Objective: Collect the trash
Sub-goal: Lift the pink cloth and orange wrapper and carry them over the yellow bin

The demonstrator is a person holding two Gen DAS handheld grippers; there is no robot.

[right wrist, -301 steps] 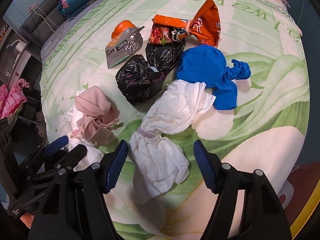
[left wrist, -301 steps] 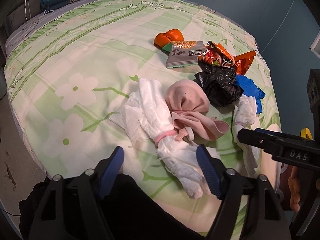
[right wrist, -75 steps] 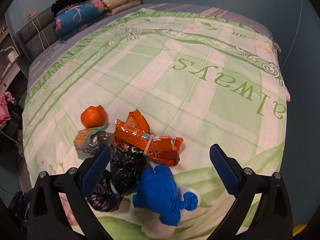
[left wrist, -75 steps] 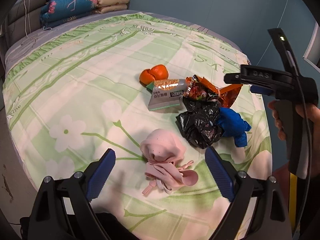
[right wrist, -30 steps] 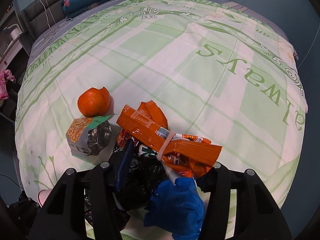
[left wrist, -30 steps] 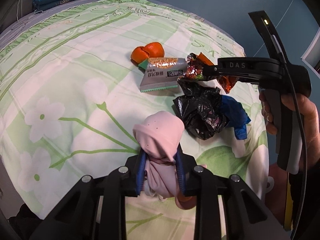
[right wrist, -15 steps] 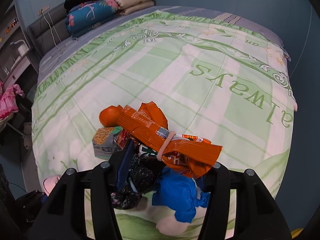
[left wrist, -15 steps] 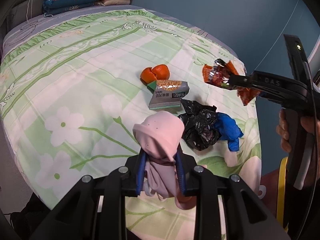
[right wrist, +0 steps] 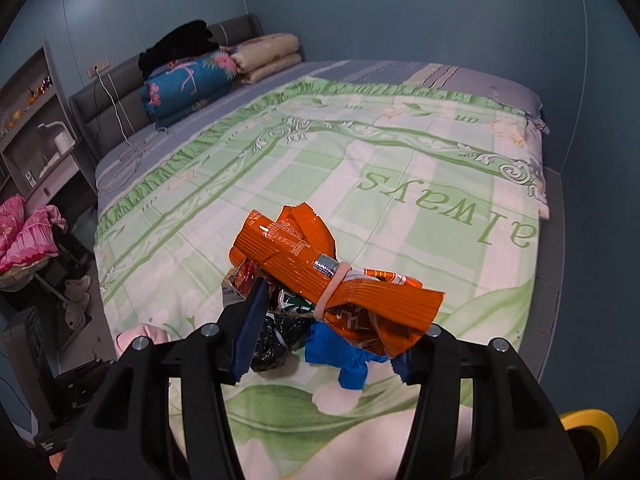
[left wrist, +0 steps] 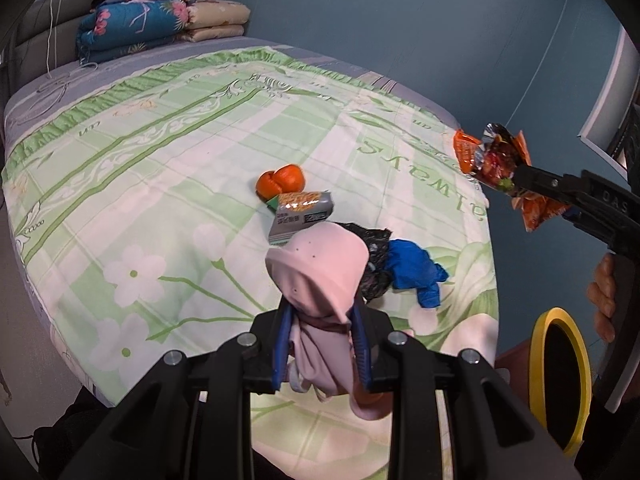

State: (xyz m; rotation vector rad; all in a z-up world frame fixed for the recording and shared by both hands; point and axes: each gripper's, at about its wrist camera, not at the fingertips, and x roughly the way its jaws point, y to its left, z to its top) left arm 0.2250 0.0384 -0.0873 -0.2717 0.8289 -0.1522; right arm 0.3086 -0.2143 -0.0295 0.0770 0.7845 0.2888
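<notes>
Green-and-cream floral bedspread [left wrist: 168,184] covers a bed with the word "always" printed near its foot. At far left of the right wrist view, pink bedding [right wrist: 24,240] sits on the floor side, and folded quilts [right wrist: 192,76] are stacked by the grey headboard. In the left wrist view, the left gripper [left wrist: 320,344] has its blue pads closed tightly on a knotted pink plastic bag [left wrist: 324,276], which is held up clear of the bed. Behind it on the bedspread lie an orange fruit [left wrist: 282,182] and, touching it, a grey snack packet [left wrist: 302,216]. Just right of the pink bag, a crumpled black bag [left wrist: 374,264] rests against a blue plastic bag [left wrist: 414,270]. Farther right, the right gripper [right wrist: 324,328] holds an orange snack wrapper bundle [right wrist: 336,280], tied with a pink band, in the air above the foot of the bed; its fingers are partly apart and clamped on the bundle. A hand [left wrist: 602,300] grips that tool's handle at the right edge. Below it, a yellow-rimmed bin [left wrist: 560,376] stands beside the bed's corner.
</notes>
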